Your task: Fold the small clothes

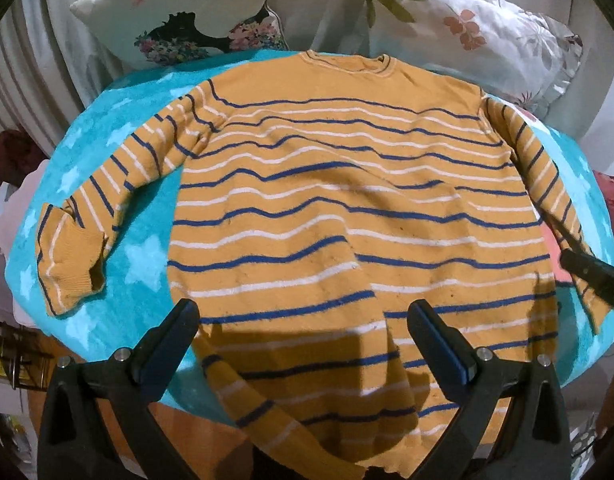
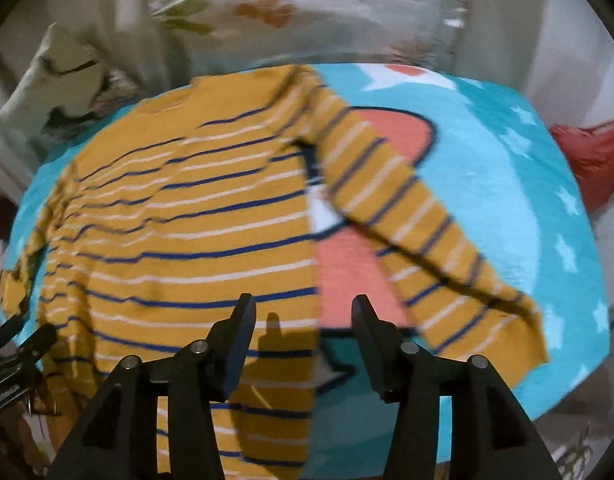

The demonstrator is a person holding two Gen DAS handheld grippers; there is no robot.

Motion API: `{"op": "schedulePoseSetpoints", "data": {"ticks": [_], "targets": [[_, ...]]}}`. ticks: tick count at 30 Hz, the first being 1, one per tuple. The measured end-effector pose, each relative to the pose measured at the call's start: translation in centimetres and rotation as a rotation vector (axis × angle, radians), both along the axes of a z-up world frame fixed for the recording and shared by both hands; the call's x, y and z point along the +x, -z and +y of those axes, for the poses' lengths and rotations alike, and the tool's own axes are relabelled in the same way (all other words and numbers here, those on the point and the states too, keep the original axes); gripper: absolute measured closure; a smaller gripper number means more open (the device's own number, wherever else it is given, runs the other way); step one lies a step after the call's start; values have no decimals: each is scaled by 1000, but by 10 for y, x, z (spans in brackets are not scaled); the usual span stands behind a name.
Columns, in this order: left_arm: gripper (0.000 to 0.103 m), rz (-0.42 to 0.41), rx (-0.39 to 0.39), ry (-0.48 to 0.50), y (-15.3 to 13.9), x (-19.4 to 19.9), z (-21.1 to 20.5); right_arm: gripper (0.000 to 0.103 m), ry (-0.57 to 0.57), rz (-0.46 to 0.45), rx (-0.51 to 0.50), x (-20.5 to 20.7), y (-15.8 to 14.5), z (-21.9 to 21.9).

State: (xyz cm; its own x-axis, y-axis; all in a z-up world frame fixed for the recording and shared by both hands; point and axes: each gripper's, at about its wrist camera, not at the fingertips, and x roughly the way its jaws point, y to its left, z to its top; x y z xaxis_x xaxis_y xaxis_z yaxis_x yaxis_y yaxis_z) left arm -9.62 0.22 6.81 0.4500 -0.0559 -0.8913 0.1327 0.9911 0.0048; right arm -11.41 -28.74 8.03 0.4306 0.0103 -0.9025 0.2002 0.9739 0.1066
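A small mustard-yellow sweater [image 1: 327, 200] with blue and white stripes lies flat, front up, on a turquoise star-print blanket [image 1: 143, 216]; its collar points away from me. Its left sleeve [image 1: 99, 208] lies spread out to the side, and its hem hangs over the near edge. My left gripper [image 1: 303, 312] is open and empty above the lower body. In the right wrist view the sweater [image 2: 187, 220] fills the left half, its right sleeve [image 2: 427, 240] angled outward. My right gripper [image 2: 303, 308] is open and empty above the sweater's right edge; it also shows in the left wrist view [image 1: 591, 276].
Floral pillows [image 1: 467, 20] and a printed cushion [image 1: 187, 12] lie behind the blanket. A pink patch of the blanket's print [image 2: 347, 272] shows beside the sweater. A red cloth [image 2: 595, 152] lies at the right. The left gripper [image 2: 19, 352] shows at the left edge.
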Motion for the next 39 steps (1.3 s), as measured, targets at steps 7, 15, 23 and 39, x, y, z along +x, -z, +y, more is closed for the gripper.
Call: {"op": "schedulePoseSetpoints", "data": {"ticks": [7,15,23,39], "targets": [[0,18,4,-7,5,0,-4,49,-124,36,19,7,28,43],[0,30,2,-35,8,4,-2,45,-149,40,18,16,33,50],[0,40,8,-49,12,7,-2,44,-150,54,33,25,36,43],[23,197,-280,-267,46,-16,102,41,-151,79,47,24,41,54]]}}
